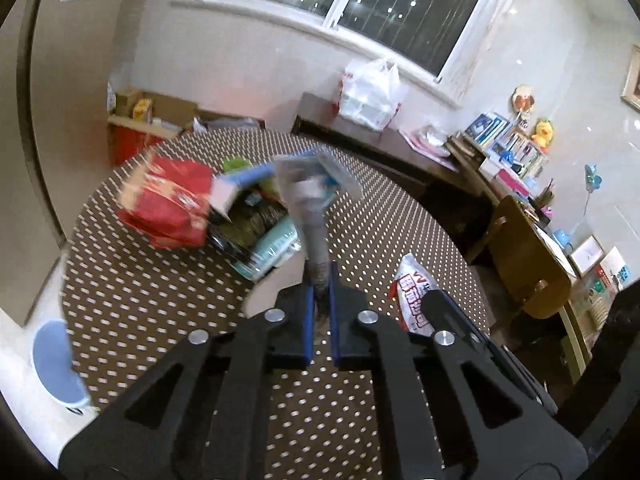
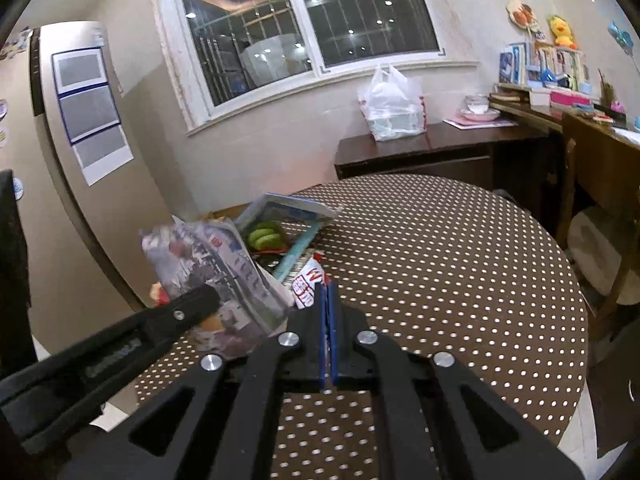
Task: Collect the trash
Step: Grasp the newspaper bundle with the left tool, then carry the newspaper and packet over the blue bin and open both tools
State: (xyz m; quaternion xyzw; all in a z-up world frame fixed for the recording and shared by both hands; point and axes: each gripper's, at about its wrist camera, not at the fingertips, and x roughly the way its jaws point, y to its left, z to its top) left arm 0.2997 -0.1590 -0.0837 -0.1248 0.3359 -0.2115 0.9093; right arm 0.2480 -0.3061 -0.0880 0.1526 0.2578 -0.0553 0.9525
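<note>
My left gripper [image 1: 320,280] is clamped on a grey wrapper [image 1: 310,208], lifted clear of the table [image 1: 160,300]. My right gripper [image 2: 328,300] pinches a white packet [image 2: 306,280], I think. The red bag [image 1: 168,204] and the blurred pile beside it remain uncollected.

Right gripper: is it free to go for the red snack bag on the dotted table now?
Probably not yet. The right gripper is shut on a white-and-red wrapper, so its jaws are occupied. The red snack bag lies unobstructed on the table, beyond the left gripper and its grey wrapper.
</note>
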